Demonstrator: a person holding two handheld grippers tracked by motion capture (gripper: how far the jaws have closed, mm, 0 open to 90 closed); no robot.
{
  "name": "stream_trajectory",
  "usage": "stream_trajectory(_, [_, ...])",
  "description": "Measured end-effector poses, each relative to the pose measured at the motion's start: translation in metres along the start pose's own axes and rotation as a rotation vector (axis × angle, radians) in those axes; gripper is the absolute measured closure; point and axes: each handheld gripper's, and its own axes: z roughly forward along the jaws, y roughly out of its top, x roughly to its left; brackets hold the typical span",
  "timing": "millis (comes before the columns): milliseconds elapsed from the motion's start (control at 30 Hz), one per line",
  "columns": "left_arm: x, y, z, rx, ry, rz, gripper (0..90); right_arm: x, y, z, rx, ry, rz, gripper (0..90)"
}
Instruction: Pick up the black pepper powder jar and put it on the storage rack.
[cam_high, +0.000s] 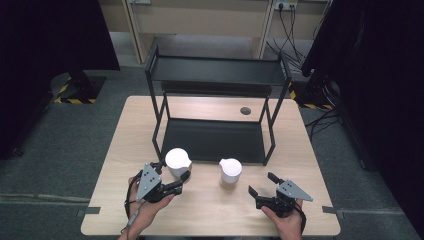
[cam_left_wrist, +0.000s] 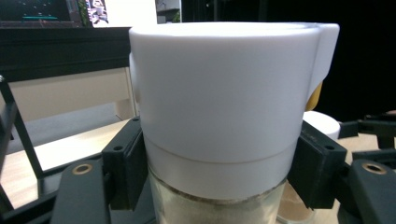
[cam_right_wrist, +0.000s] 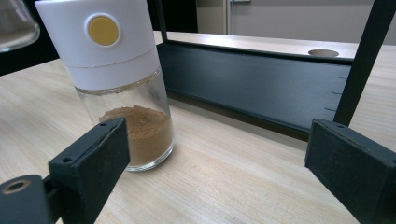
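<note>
A person's two hands enter from the bottom of the high view, each holding a black two-jaw gripper over a light wooden table (cam_high: 210, 215).

The left gripper (cam_high: 172, 176), at lower left of centre in the high view, is closed around a glass spice jar with a white cap (cam_high: 178, 160). In the left gripper view its jaws press on either side of this held jar (cam_left_wrist: 219, 121), just below the white cap, at the top of the glass, where a pale powder shows inside. The left hand (cam_high: 147, 212) grips the tool from below, with the forearm angled in from the bottom edge.

The right gripper (cam_high: 264, 186), at lower right of centre, is wide open and holds nothing. In the right gripper view its jaws stand well apart at the lower corners of the frame. The right hand (cam_high: 287, 222) holds it low near the table's near edge.

A second spice jar (cam_high: 230, 171) stands upright on the table between the two grippers. In the right gripper view it sits at upper left (cam_right_wrist: 119, 88), showing brown powder and a yellow dot on its white cap.

Behind both jars, a black two-tier metal shelf rack (cam_high: 215, 107) stands in the middle of the table.
</note>
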Motion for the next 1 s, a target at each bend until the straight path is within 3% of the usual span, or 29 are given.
stream_trajectory(567, [-0.003,0.024,0.012,-0.055,0.083,0.010,30.4,0.001,0.000,0.000,0.001,-0.003,0.001,6.8])
stream_trajectory(1000, [-0.003,0.035,0.019,-0.089,0.118,0.022,30.4,0.000,0.000,0.000,0.000,-0.005,0.004,6.9])
